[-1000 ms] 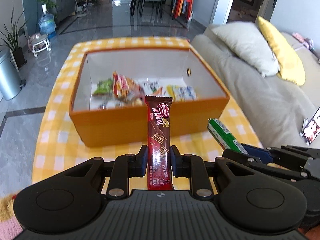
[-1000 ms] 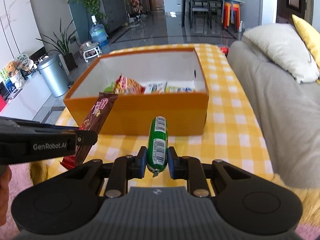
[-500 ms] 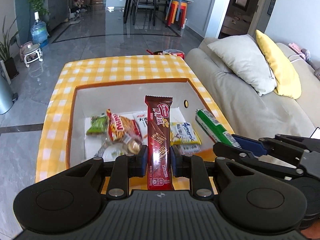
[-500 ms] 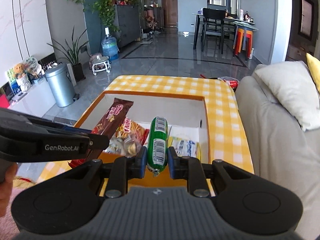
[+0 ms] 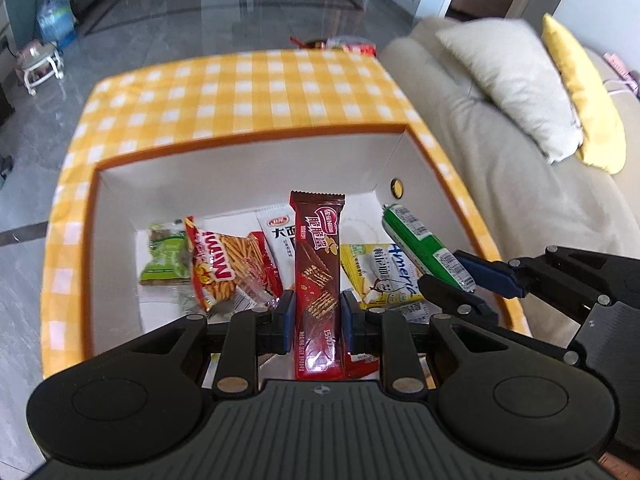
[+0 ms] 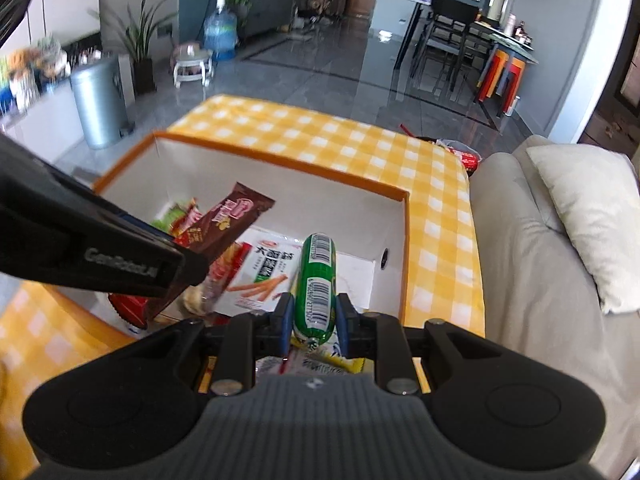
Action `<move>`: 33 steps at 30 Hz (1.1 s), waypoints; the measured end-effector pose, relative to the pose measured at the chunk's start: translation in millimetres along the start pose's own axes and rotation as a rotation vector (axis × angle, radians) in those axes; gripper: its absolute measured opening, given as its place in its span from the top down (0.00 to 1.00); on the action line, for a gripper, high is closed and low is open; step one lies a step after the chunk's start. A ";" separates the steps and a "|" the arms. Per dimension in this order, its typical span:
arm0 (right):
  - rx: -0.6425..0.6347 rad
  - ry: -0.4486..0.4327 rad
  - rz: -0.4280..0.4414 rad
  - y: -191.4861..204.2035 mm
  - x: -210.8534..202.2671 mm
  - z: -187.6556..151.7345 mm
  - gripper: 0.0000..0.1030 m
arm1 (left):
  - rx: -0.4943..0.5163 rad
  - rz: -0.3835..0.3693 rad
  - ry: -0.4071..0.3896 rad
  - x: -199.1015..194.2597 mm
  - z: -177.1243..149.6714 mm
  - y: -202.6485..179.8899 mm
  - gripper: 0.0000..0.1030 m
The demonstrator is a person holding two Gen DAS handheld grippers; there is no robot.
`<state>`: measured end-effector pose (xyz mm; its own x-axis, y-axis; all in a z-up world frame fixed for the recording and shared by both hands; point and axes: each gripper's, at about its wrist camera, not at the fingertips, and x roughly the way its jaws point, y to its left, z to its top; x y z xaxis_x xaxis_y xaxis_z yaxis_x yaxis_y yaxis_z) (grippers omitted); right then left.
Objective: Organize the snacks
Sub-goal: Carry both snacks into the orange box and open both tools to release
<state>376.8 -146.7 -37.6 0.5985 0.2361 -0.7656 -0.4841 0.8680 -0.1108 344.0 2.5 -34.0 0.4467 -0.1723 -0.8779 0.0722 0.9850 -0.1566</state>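
We see an orange box [image 5: 460, 200] with white inner walls on the bench [image 5: 240, 88], which wears a yellow checked cloth. Inside the box, on its floor: a green snack pack [image 5: 164, 256] at far left, a red bag of sticks [image 5: 228, 268] beside it and partly over a white packet with Chinese print [image 5: 280, 232], and a yellow-white packet [image 5: 380, 276] toward the right wall. More wrappers lie under the tongs, too hidden to name. Our left tongs [image 5: 316, 316] are clamped on a dark red chocolate wafer bar [image 5: 318, 264], standing upright over the box's middle. Our right tongs [image 6: 314, 318] are clamped on a green sausage stick [image 6: 316, 280] with barcode label, held over the box's right half, near the wall with a round hole [image 5: 396, 187]. Both snacks are above the box contents, not lying in it. A beige sofa [image 6: 540, 280] sits just beside the bench.
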 end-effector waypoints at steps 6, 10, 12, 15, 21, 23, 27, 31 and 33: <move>-0.059 0.049 -0.022 -1.9 36.7 9.1 0.83 | -0.019 -0.003 0.079 34.9 17.7 7.5 0.76; -0.124 0.058 -0.036 3.8 53.2 13.9 0.83 | -0.018 -0.004 0.118 50.1 25.7 12.2 0.76; -0.147 0.061 -0.043 6.0 59.0 14.7 0.83 | -0.009 0.005 0.128 55.0 26.8 12.4 0.76; -0.163 0.077 -0.045 7.5 69.0 15.2 0.83 | -0.010 0.008 0.145 61.6 27.5 14.5 0.76; -0.175 0.106 -0.052 8.6 81.9 13.5 0.83 | -0.008 0.023 0.174 71.7 27.6 14.9 0.76; -0.179 0.109 -0.058 8.3 84.1 14.6 0.83 | -0.012 0.018 0.182 73.2 26.8 14.5 0.76; -0.170 0.125 -0.070 6.2 85.3 14.7 0.82 | 0.000 0.024 0.185 71.8 28.2 12.9 0.75; -0.169 0.124 -0.076 5.2 82.3 15.8 0.80 | 0.004 0.037 0.171 65.9 30.1 10.0 0.62; -0.156 0.123 -0.069 3.9 80.1 17.0 0.70 | 0.006 0.037 0.154 59.6 29.9 9.7 0.56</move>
<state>433.7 -116.9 -88.6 0.5560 0.1150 -0.8232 -0.5433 0.7998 -0.2552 398.0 2.0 -74.3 0.3074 -0.1344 -0.9421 0.0636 0.9907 -0.1206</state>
